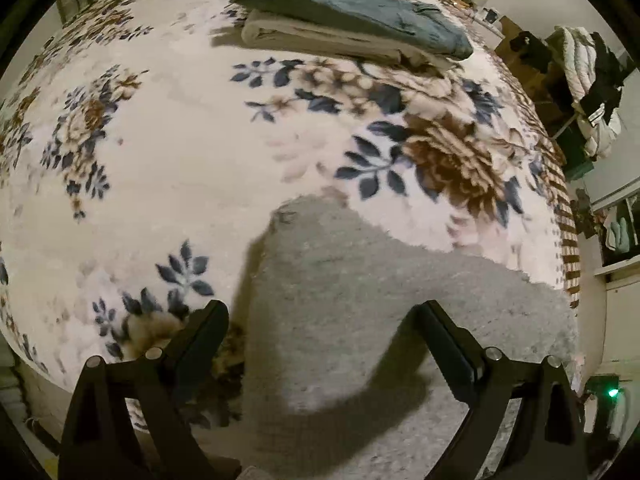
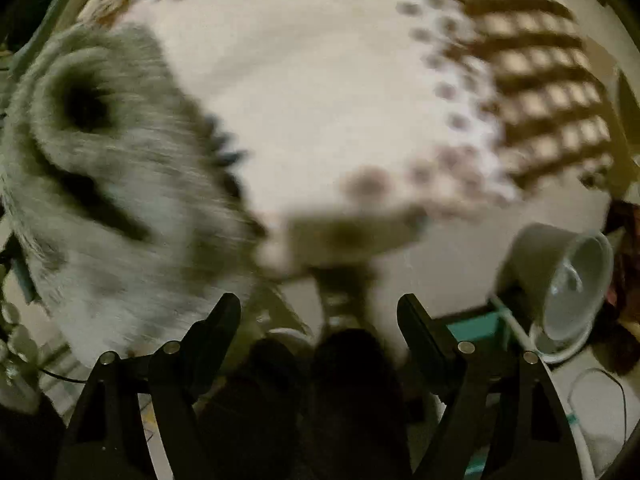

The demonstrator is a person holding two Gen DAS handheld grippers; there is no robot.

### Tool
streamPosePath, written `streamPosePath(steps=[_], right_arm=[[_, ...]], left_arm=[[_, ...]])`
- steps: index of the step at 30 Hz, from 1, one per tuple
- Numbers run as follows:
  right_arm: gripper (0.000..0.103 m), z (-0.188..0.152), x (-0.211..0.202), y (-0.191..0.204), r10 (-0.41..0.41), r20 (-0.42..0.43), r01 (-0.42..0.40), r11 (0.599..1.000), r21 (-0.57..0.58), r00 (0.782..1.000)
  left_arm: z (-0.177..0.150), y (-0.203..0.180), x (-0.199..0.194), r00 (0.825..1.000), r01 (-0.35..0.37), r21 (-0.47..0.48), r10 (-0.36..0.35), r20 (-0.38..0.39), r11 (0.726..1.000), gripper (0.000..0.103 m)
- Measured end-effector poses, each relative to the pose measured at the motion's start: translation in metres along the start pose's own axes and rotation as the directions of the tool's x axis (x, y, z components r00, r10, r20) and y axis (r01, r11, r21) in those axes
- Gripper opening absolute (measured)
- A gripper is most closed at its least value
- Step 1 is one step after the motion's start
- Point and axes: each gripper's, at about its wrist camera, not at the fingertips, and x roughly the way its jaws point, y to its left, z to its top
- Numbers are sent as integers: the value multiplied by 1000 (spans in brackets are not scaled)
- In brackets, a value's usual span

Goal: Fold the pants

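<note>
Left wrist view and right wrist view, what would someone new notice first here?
Probably the floral blanket filling the left wrist view, with fuzzy grey pants lying low in the frame, reaching between the open left gripper. A stack of folded clothes sits at the far edge. In the blurred right wrist view, the grey fabric bunches at left and a white fan stands right of the open right gripper.

Both grippers are showing matte black, wedge-shaped fingers braced by triangular cut-out struts. On the left gripper (image 1: 322,322), four round silver pins are glinting in pairs at 7 and 5 o'clock. The right gripper (image 2: 320,316) is carrying the same four silver pins, its tapered fingers ending in flat inner pads
</note>
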Motion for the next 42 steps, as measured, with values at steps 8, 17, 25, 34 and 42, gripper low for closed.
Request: streamPosePath(steps=[8,17,25,34,42], right_arm=[[83,41,-57,80,477,119,-462,877,-131,871],[16,84,-58,78,251,302,-255,967,-27,919],[67,52,-56,24,400,211,-412,911,16,892],[17,6,1,28,396,128,-402,915,19,909],[16,-33,-20,6,250,100,-259,962,89,963]], left_arm=[[-2,-6,-1,1000,-27,40,27,3,999,97],[2,-13,-4,1000,-11,82,10,6,997,97],[5,-13,13,999,35,45,-34,-26,998,97],[8,-20,16,999,35,83,-34,-13,996,97],[6,-29,19,998,65,89,-64,-24,994,97]])
